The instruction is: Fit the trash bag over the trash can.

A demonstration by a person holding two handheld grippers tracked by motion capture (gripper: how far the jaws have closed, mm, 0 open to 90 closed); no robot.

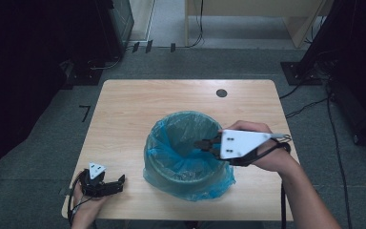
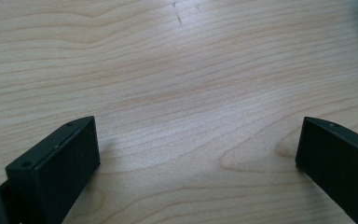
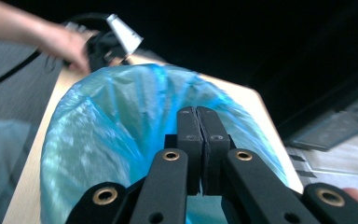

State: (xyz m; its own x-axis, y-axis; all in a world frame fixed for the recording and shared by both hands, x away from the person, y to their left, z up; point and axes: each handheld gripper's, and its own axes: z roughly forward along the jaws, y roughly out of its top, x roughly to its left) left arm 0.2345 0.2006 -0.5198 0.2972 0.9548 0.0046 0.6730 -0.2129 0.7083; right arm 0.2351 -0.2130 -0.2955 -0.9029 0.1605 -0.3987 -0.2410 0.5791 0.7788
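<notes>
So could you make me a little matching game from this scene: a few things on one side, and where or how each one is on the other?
Things:
1. left gripper
2. right gripper
3. bag
4. hole

Descriptions:
A. blue, lining a bin at the middle of the table
B. jaws wide apart, low at the table's near left corner
C. dark and round, near the table's far edge
D. jaws pressed together, above the bin's opening

Pairs: 1-B, 2-D, 3-A, 4-C

No legible text, labels or brands; one dark "7"-shaped mark on floor [image 1: 85, 112], left of table [image 1: 124, 105].
</notes>
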